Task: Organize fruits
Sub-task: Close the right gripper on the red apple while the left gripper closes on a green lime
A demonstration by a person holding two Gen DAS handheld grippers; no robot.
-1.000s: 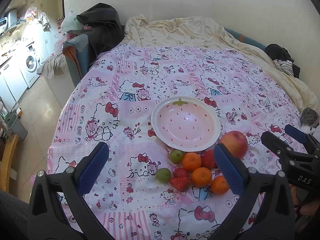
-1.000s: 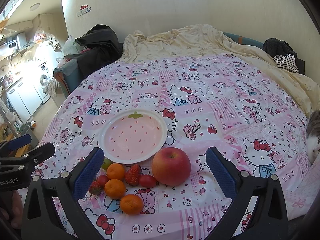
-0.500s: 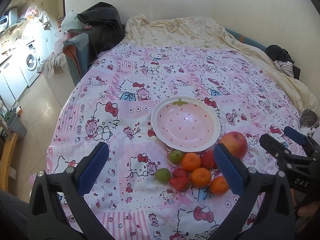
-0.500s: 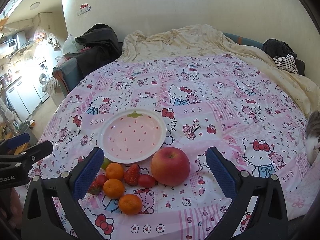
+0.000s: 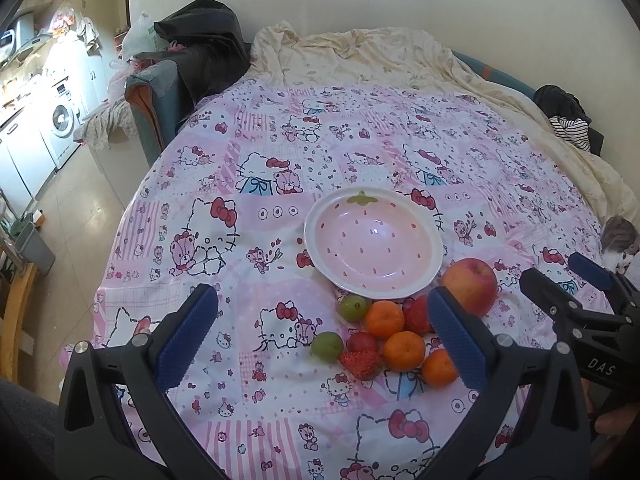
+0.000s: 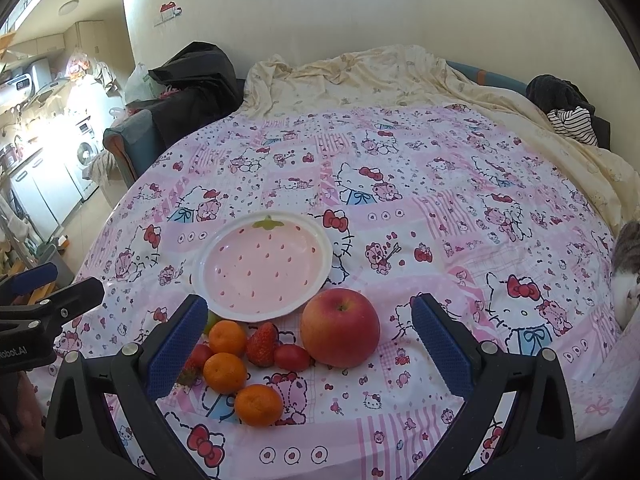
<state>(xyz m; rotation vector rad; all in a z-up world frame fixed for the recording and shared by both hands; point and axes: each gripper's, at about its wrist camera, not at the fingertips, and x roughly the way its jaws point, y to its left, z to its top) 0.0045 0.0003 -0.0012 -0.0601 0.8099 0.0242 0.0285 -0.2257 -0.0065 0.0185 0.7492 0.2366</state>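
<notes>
An empty pink strawberry-pattern plate (image 5: 374, 240) (image 6: 264, 266) sits on the Hello Kitty cloth. Just in front of it lie a red apple (image 5: 470, 285) (image 6: 340, 327), three mandarins (image 5: 403, 350) (image 6: 225, 367), strawberries (image 5: 360, 362) (image 6: 262, 344), a cherry tomato (image 6: 291, 357) and two green fruits (image 5: 327, 345). My left gripper (image 5: 322, 344) is open and empty, hovering over the fruit pile's left side. My right gripper (image 6: 306, 344) is open and empty, its fingers either side of the pile and apple, above them.
The pink Hello Kitty cloth (image 5: 280, 184) covers a bed, with a cream blanket (image 6: 380, 76) behind. A cat (image 6: 628, 268) lies at the right edge. Dark clothes (image 5: 200, 40) pile on a chair at the back left. The floor and washing machine (image 5: 60, 120) are left.
Both grippers have shifted only slightly; the right one has eased a little closer to the fruit. Nothing was grasped or moved.
</notes>
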